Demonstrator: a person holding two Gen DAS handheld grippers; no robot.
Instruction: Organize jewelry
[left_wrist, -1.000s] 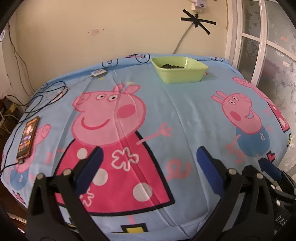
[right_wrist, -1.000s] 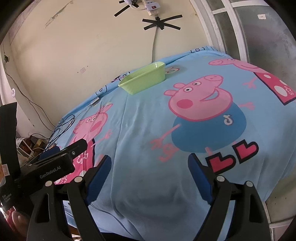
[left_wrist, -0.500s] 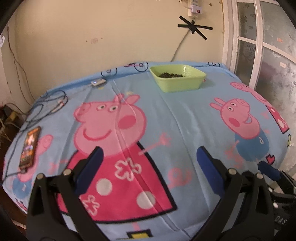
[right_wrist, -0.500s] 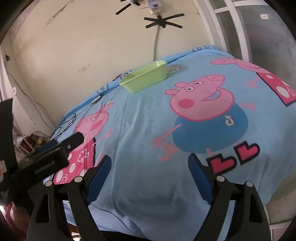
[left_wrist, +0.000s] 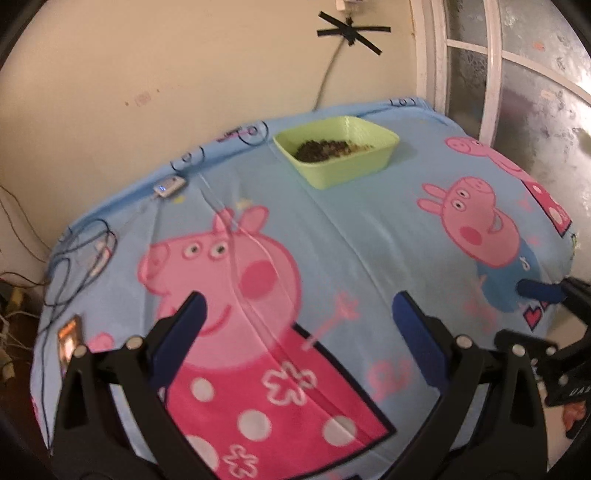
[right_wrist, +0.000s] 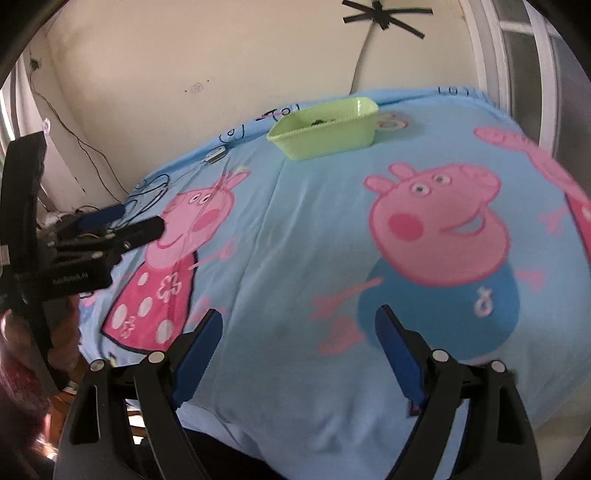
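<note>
Both grippers moved in toward the table. Left gripper (left_wrist: 297, 325) and right gripper (right_wrist: 299, 341) jaws wide apart, holding nothing, above the Peppa Pig tablecloth (left_wrist: 354, 236). Green tray (left_wrist: 338, 155) with dark jewelry (left_wrist: 321, 147) sits far, near the wall.

Tray (left_wrist: 345, 168) contents (left_wrist: 325, 147) blurred, unidentifiable.

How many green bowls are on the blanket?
1. The green bowl sits at the far side of the piggy blanket, near the wall, with dark bits inside. None other shows, though the near edge is hidden.
</note>
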